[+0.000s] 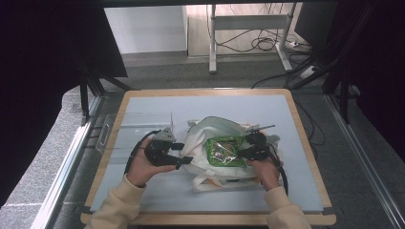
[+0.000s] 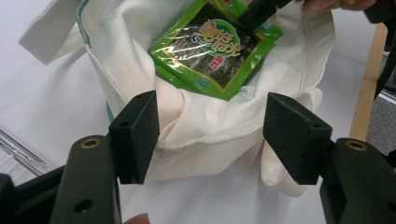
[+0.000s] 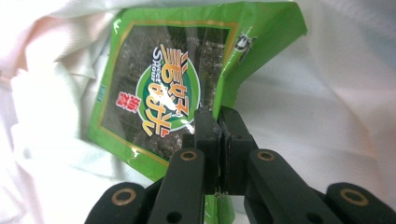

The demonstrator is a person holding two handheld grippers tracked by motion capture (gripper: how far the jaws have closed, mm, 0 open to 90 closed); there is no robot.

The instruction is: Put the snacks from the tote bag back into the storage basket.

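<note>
A: Where is the green snack packet (image 3: 159, 88)?

B: Inside the mouth of the white tote bag (image 1: 200, 138) on the tabletop (image 1: 143, 191), pinched shut in the right claw (image 3: 218, 130).

A: And the left claw (image 2: 210, 121)?

B: Spread wide, astride the bag's rim. Next, I judge, release the packet and withdraw.

One white cloth bag (image 1: 215, 143), one green seaweed packet (image 1: 224, 151), one clear tray (image 1: 119, 131).

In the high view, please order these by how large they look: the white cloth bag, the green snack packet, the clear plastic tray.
1. White cloth bag, the largest.
2. Clear plastic tray, somewhat smaller.
3. Green snack packet, the smallest, lying in the bag's opening.
</note>
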